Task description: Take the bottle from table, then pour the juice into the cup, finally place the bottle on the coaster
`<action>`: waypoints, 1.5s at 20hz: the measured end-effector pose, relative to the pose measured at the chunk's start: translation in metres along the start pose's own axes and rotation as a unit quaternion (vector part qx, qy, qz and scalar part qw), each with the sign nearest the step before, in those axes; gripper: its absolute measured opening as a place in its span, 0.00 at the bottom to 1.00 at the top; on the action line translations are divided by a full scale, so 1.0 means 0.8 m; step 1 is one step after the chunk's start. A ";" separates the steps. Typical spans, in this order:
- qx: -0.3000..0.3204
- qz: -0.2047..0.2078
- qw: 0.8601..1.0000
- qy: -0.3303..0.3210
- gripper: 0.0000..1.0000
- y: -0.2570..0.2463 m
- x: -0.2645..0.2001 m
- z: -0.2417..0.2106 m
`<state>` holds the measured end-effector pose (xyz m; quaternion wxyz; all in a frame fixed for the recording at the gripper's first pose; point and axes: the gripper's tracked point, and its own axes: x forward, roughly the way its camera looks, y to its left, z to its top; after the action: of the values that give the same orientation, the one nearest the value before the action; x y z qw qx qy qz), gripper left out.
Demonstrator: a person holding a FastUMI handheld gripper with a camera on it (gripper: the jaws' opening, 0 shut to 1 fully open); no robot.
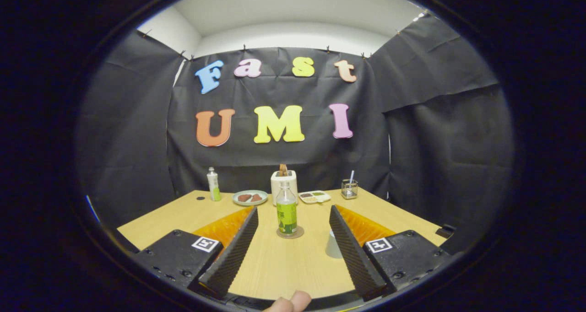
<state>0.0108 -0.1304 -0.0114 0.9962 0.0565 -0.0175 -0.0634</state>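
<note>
A pale wood-grain tabletop (274, 266) stretches away from the camera to the black cloth wall of the booth. Over its near part the hand-held gripper (293, 220) is spread wide apart, gripping nothing, its two ridged fingers (236, 248) angled outward with bare tabletop between them.

A white box-shaped toaster (284, 184) stands at the far edge of the tabletop, with a brown slice sticking up from its slot. Directly in front of it, between the two fingertips and a little beyond them, stands the clear plastic bottle with a green label (286, 213), upright and capped. It sits on a thin round brownish coaster (290, 234), whose rim shows around its base. The bottle is apart from both fingers, roughly midway between them.

A small pale grey cup (332, 245) stands on the tabletop just beside the inner face of the right finger, which partly hides it; it is nearer to the camera than the bottle and to the right of the coaster.

Along the far edge, left of the toaster, lies a round pale green plate (250, 197) carrying brown pieces of food, and further left stands a slim white bottle with a green lower band (213, 184). Right of the toaster lies a white divided tray (314, 196), then a small wire-mesh holder (349, 188) with a straw-like stick in it.

A person's fingertip (295, 301) shows at the near edge, below the gap between the fingers.
</note>
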 end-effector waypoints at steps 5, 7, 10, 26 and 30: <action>-0.013 0.003 1.000 0.005 1.00 -0.002 -0.020 -0.019; -0.029 0.003 1.000 -0.001 1.00 0.004 -0.027 -0.015; -0.047 0.009 0.999 -0.014 1.00 0.015 -0.036 -0.005; -0.036 0.035 0.999 -0.017 1.00 0.039 -0.041 -0.016; -0.019 0.048 0.999 -0.017 1.00 0.046 -0.041 -0.020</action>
<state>-0.0167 -0.0878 -0.0243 0.9986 0.0352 -0.0359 -0.0171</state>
